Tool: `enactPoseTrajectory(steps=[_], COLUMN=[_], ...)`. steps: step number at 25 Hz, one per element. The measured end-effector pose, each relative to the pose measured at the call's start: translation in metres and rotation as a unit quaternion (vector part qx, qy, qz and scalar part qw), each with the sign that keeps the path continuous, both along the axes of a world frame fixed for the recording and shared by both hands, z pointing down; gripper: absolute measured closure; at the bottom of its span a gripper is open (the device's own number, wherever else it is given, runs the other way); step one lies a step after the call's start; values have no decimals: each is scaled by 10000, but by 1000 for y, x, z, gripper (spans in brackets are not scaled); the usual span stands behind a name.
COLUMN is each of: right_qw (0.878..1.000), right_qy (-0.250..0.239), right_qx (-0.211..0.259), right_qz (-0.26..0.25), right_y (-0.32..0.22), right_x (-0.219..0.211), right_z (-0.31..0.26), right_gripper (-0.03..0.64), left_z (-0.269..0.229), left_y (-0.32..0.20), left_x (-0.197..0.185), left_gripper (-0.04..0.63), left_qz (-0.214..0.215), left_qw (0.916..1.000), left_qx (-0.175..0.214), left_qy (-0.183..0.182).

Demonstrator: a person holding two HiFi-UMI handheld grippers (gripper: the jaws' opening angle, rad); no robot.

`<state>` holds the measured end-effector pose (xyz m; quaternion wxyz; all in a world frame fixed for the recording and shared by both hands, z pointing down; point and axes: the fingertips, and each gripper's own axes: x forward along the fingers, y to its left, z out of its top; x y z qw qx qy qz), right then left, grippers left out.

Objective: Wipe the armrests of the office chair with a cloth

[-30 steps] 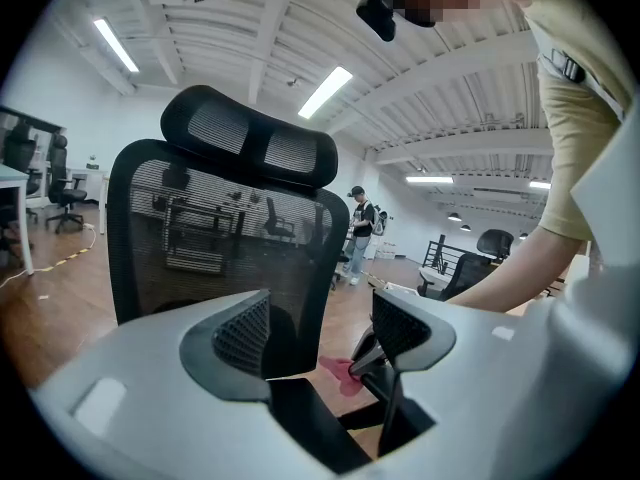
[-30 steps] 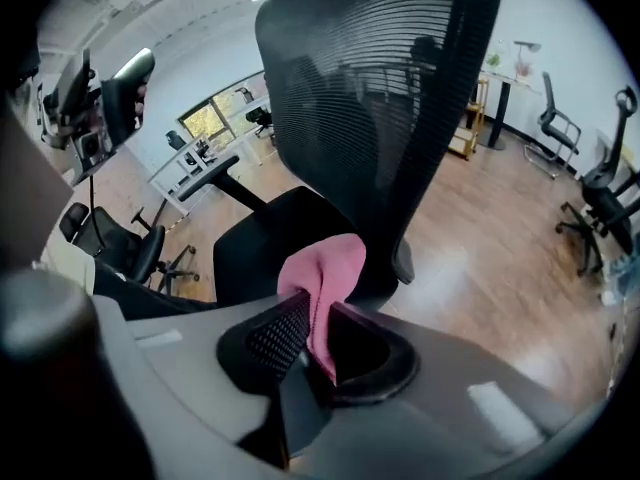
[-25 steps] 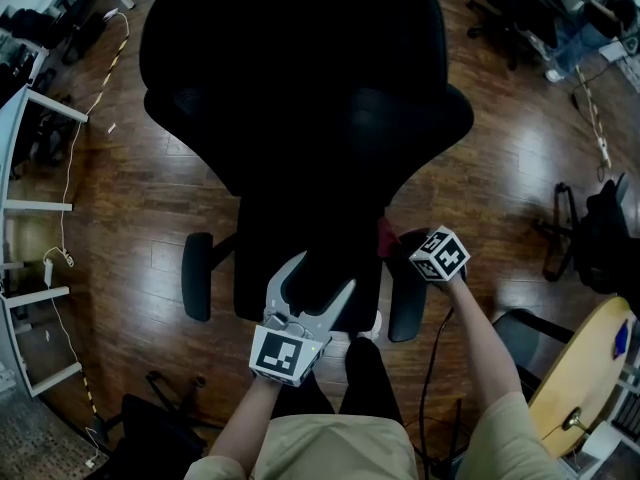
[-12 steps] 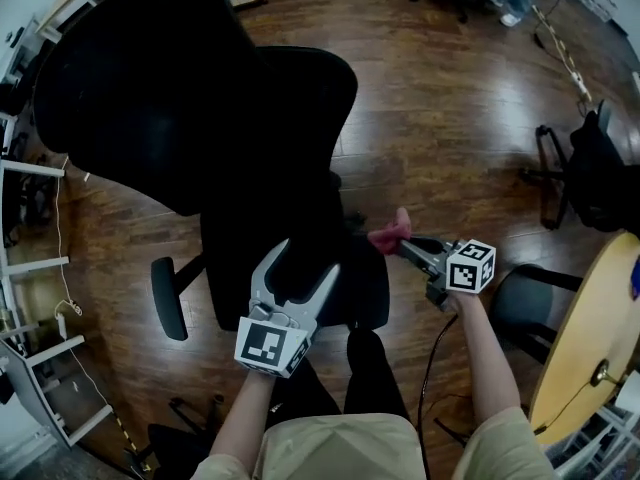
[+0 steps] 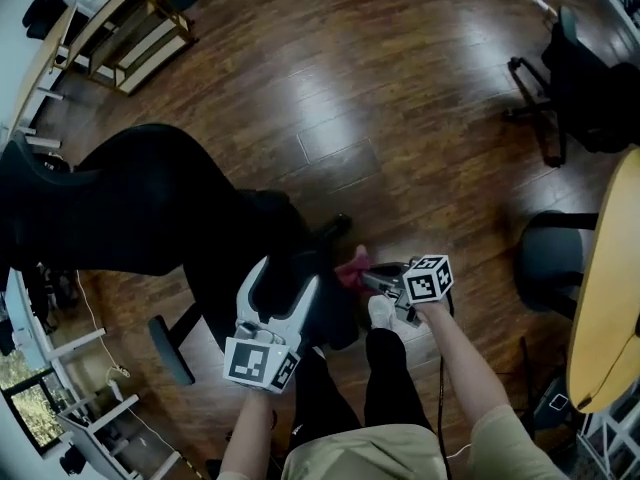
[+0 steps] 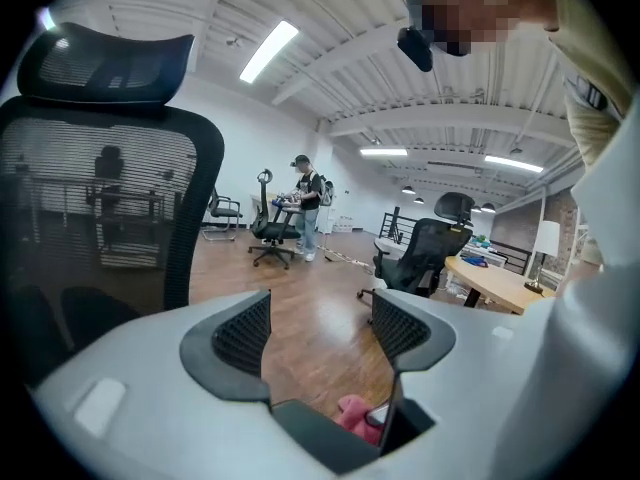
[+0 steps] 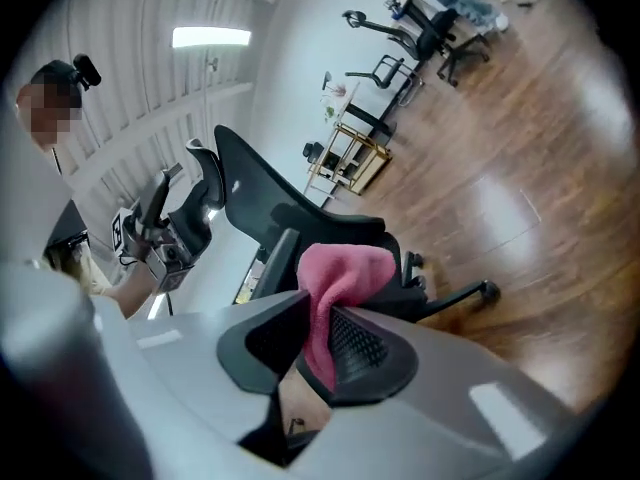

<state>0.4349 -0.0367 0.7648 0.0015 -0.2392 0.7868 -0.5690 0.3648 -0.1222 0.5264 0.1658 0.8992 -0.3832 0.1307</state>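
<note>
Head view, looking steeply down: a glossy brown wooden floor (image 5: 400, 88) fills the frame. A large black office chair (image 5: 150, 208) takes up the 9 o'clock side, its backrest reaching toward the left edge. One of its armrests (image 5: 168, 350) shows at about 7 o'clock, bare and well apart from both tools. The curved edge of a yellow desk (image 5: 610, 298) runs down the 3 o'clock side. A second black chair (image 5: 575, 58) stands at 2 o'clock.

At 6 o'clock are the person's dark trouser legs (image 5: 385, 388) and both forearms. The left tool (image 5: 283, 280) hangs over the office chair's seat. In the left gripper view the left tool (image 6: 320, 333) has its jaws spread wide with nothing between them, only floor beyond.

The right tool (image 5: 365, 276) sits just right of centre, pointing toward 9 o'clock. Its jaws are clamped on a pink cloth (image 5: 352, 266), held just beside the chair. In the right gripper view the cloth (image 7: 335, 278) bunches up above the pinched jaws, with the chair behind it.
</note>
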Motion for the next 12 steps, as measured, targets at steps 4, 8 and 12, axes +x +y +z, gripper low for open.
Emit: enactPoseTrajectory(steps=[4, 8, 12], right_qw=[9985, 9908, 9771], right_qy=[-543, -1320, -1978], right_qx=[-40, -50, -116], right_qz=[-61, -279, -769], right_y=[-2, -15, -18], right_x=[-19, -31, -47], right_z=[13, 13, 4], right_gripper=[555, 555, 555], left_z=[11, 22, 25], left_y=[7, 8, 7], left_x=[10, 9, 1], left_gripper=[296, 296, 296], left_qz=[-19, -36, -101], left_qw=[9998, 9991, 9984], left_qx=[-156, -211, -216], left_qy=[-142, -355, -521])
